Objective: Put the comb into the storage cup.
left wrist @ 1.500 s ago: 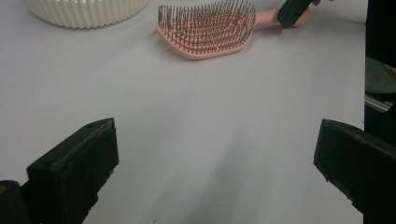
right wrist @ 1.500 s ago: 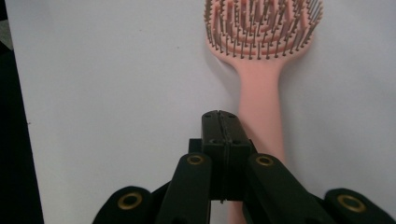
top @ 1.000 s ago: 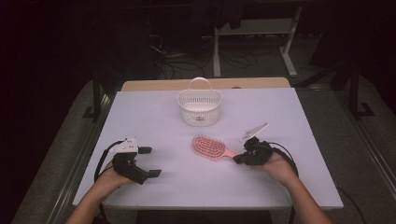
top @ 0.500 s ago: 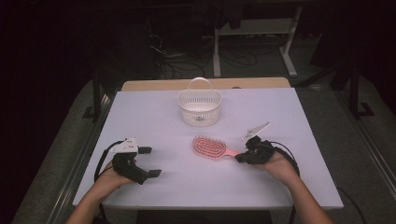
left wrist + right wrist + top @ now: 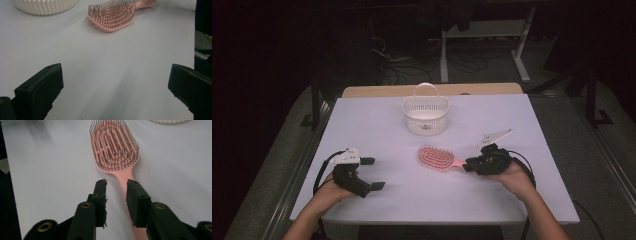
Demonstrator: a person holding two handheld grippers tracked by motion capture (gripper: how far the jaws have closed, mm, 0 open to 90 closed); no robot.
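Room dark; floor [image 5: 257, 165] grey, cables [image 5: 412, 62] strewn behind, a pale frame [image 5: 482, 35] at the back; surface [image 5: 377, 120] white and matt, a wooden strip [image 5: 387, 91] along its far edge.

Basket [image 5: 425, 115] white, ribbed, handle up, at far centre of the surface; brush [image 5: 439, 158] pink, bristles up, lying flat on the surface nearer the person than the basket, handle toward the right claw [image 5: 469, 165].

Left claw [image 5: 373, 173] near the front left, well apart from the brush, jaws spread wide, nothing between; right claw's jaws have just been opening; the handle lies beside or partly under the right-hand jaw, gap between the jaws bare, so released.

High view gives the layout, both hands, the grey plate [image 5: 496, 136] on the right claw; left gripper view gives the brush [image 5: 112, 15] low from the side, its bristle tips dark, basket [image 5: 45, 6] base at top left; right gripper view gives the brush [image 5: 115, 146] from the handle end, its slotted pad, and the right claw [image 5: 117, 182] astride the handle's near side.
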